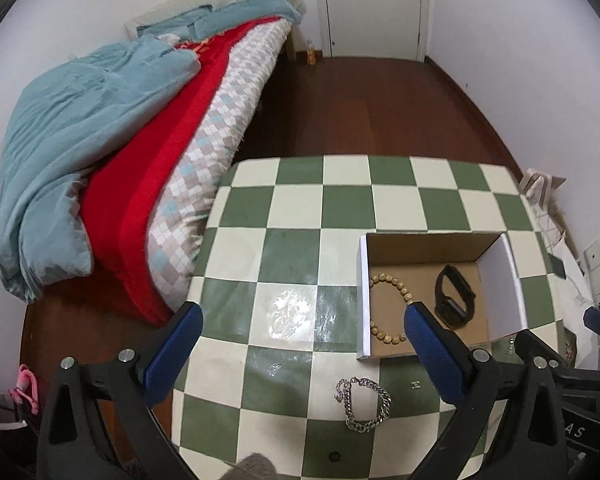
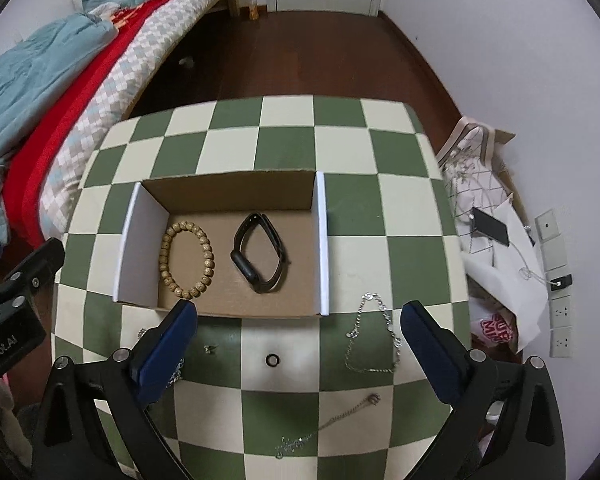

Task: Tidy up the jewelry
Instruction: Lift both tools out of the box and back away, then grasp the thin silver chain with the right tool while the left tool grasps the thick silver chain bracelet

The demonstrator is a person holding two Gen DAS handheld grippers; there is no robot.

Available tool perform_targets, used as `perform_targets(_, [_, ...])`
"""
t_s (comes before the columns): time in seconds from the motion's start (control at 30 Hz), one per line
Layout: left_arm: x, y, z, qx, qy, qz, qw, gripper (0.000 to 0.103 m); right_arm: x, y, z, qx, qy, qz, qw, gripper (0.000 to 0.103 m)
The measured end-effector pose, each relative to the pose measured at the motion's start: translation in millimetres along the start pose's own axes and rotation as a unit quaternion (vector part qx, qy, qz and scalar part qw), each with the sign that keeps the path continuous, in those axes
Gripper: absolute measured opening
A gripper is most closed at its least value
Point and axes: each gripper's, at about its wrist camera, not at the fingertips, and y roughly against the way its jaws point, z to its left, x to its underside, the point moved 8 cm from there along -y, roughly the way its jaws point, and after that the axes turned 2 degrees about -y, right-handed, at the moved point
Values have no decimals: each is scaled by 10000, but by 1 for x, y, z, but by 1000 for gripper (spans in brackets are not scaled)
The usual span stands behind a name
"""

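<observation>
Currently, both tools hover empty above the green-and-cream chequered surface (image 2: 288, 128), between placements. The left tool (image 1: 302, 330) has its blue-padded fingers spread wide; the chunky silver curb-link bracelet (image 1: 363, 403) lies on the surface just below and between them. The right tool (image 2: 298, 326) is likewise spread, with a small dark ring (image 2: 272, 359) between its fingers and a thin silver chain necklace (image 2: 374, 338) just inside its right finger. Ahead of both tools stands the open brown cardboard box with white side walls (image 2: 321, 240), already holding a tan wooden bead bracelet (image 2: 188, 258) and a black fitness band (image 2: 260, 258). A second fine silver chain (image 2: 328, 424) lies nearer the right tool's base. Judged from this layout, sorting is part done; the next move calls for lowering one tool over a loose piece, closing on it, and carrying it forward into the box.
</observation>
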Motion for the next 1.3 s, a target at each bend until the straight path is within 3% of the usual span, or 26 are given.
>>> perform_targets(0.43, [14, 82, 12, 23, 114, -656, 9978, 103, 16, 92, -1, 55, -67, -781, 9969, 103])
perform_targets(0.9, [31, 137, 16, 48, 233, -1112, 9935, 103, 41, 174, -2, 137, -165, -1513, 9883, 103])
perform_targets(1.13, [42, 132, 24, -207, 361, -1240, 9914, 103, 54, 180, -6, -164, -301, -1588, 9867, 103])
perform_targets(1.23, [53, 113, 29, -389, 363, -1059, 9930, 103, 63, 161, -15, -240, -427, -1369, 9894, 103])
perform_targets(1.3, [64, 94, 36, -726, 298, -869, 9931, 103, 73, 140, -27, -226, -632, -1118, 9915, 103])
